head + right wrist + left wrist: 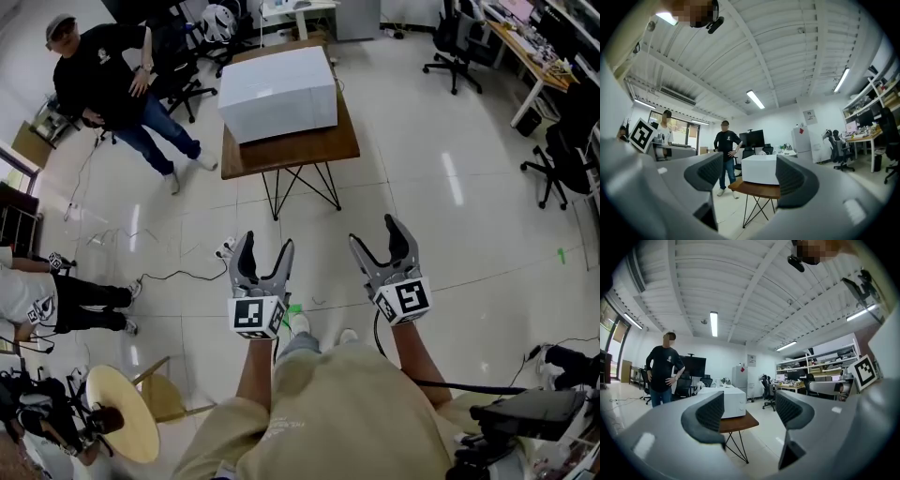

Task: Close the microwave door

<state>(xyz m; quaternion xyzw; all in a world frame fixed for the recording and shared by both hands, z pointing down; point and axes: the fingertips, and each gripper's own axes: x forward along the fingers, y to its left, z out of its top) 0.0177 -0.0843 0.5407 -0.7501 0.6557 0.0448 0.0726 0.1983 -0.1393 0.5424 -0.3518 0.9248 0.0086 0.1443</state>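
A white microwave (278, 92) sits on a small brown wooden table (319, 147) some way ahead of me; from above I see only its top, and its door is not visible. It also shows in the left gripper view as the microwave (731, 402) and in the right gripper view as the microwave (761, 169). My left gripper (262, 253) and right gripper (377, 235) are held over the floor well short of the table. Both are open with nothing between their jaws.
A person in black (117, 80) stands left of the table. Another person (56, 300) is at the left edge. Office chairs (455, 42) and desks (530, 47) line the back right. Cables (169, 275) lie on the tiled floor. A round stool (122, 412) is at lower left.
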